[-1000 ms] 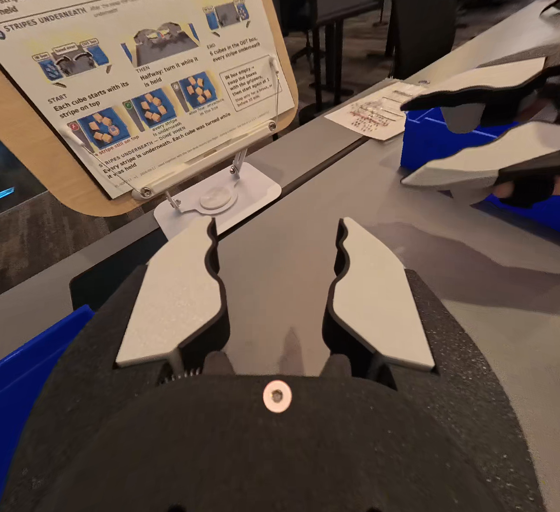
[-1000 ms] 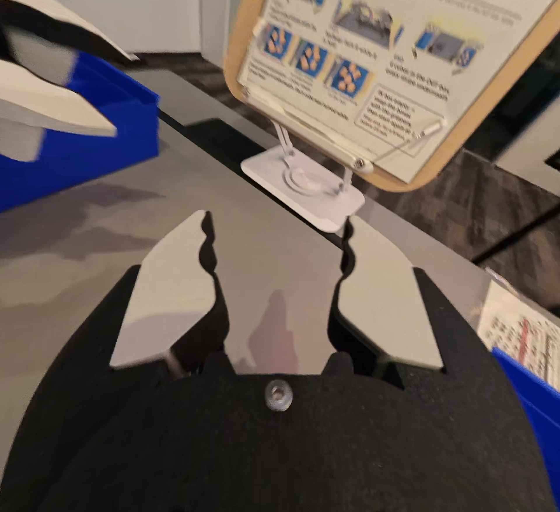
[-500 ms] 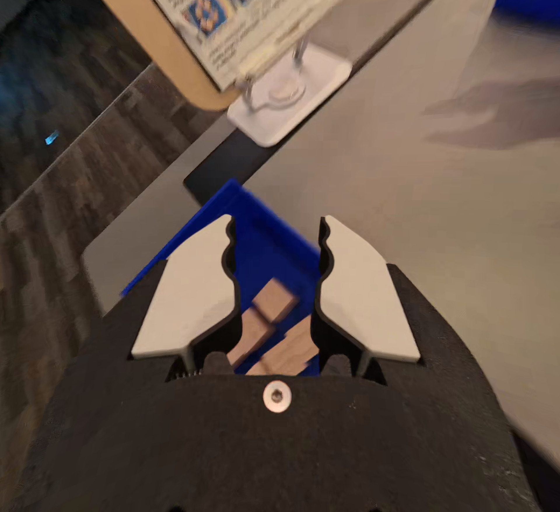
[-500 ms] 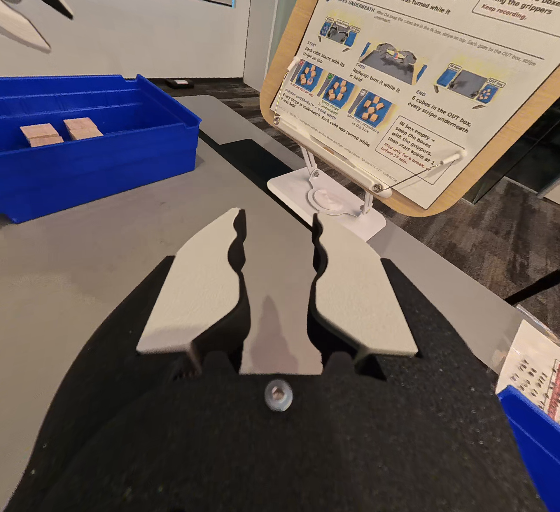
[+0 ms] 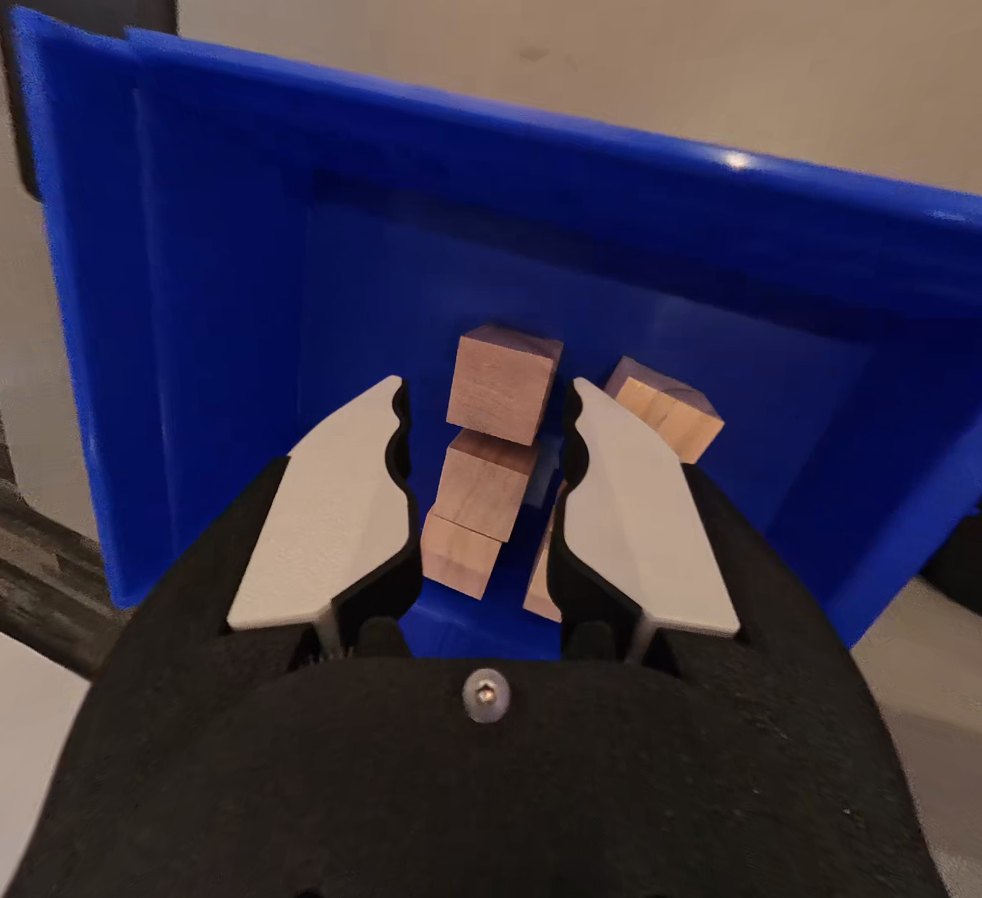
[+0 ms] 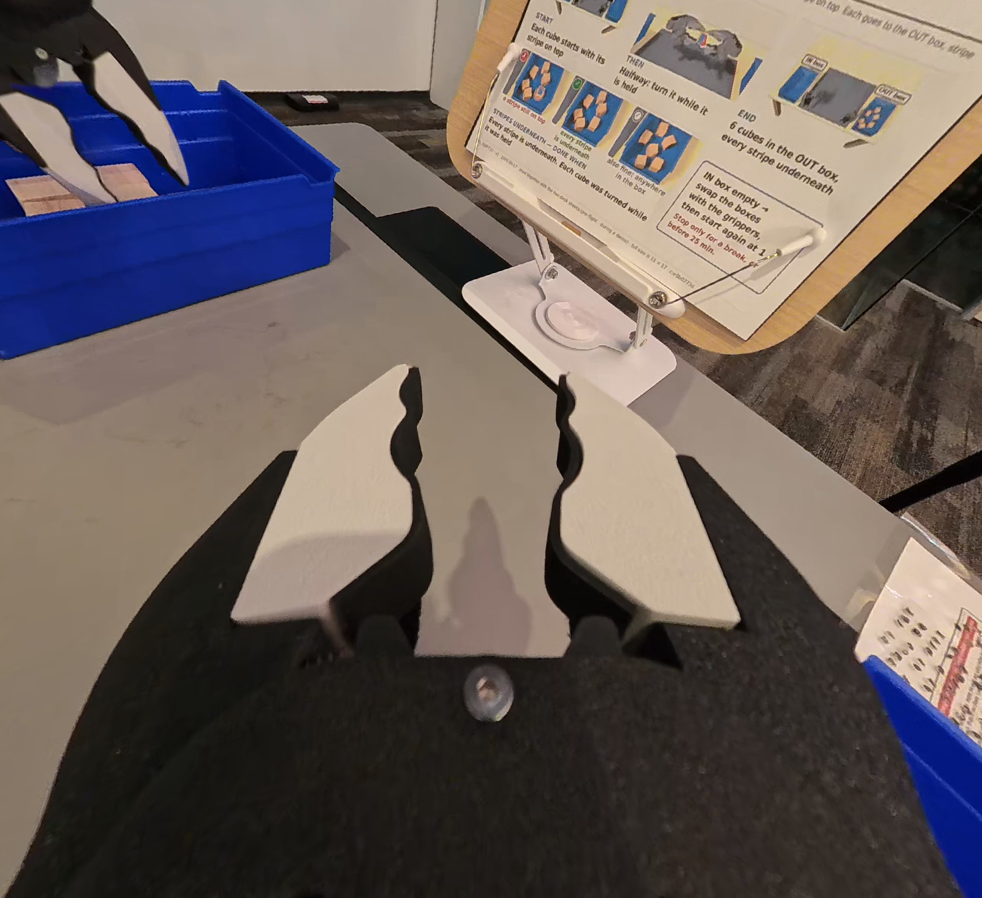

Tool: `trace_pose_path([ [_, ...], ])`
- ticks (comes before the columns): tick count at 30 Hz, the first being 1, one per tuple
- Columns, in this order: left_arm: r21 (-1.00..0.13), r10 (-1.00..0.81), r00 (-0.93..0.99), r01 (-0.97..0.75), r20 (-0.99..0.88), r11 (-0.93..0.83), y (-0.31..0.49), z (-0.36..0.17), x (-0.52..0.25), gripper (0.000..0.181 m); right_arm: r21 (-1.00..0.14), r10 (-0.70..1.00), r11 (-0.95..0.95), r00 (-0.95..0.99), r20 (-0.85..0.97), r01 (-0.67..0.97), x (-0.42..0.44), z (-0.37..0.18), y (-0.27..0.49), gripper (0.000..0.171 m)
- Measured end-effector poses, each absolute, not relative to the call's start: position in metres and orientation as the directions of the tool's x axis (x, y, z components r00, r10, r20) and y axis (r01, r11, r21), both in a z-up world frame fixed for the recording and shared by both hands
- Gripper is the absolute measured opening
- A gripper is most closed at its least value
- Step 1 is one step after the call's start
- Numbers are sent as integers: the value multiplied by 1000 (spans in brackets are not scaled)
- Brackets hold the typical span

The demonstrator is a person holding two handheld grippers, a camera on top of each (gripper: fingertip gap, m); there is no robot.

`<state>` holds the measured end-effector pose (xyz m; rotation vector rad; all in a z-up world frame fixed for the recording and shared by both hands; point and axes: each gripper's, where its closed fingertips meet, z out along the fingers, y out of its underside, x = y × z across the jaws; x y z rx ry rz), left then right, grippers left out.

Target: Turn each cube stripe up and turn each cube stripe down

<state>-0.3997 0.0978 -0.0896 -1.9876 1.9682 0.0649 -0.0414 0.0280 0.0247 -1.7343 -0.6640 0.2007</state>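
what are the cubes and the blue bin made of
The cubes look like unfinished pale wood: matte faces with faint grain lines. The blue bin looks like moulded plastic, smooth and slightly glossy, with a bright highlight on its rim.

Both tongs [image 5: 486, 407] [image 6: 486, 394] have black textured bodies, pale grey wavy-edged fingers [image 5: 329, 516] and one silver screw [image 6: 488, 693]
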Motion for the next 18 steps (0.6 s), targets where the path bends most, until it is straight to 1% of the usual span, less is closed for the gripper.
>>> trace_pose_path([
  [2,-146,-967,11,-989,-256,28,100,-100,-405,58,-937,530,-139,823,204,322,-40,23,29,49],
  [4,-110,-972,-3,-993,-237,30,100,-106,-408,58,-934,532,-144,822,205,326,-40,22,29,50],
  [11,-37,-985,-17,-999,-172,24,102,-122,-412,56,-925,532,-157,819,215,345,-39,18,32,52],
  [18,-9,-991,-22,-1000,-134,23,103,-135,-411,54,-924,530,-167,822,210,344,-36,16,32,53],
])
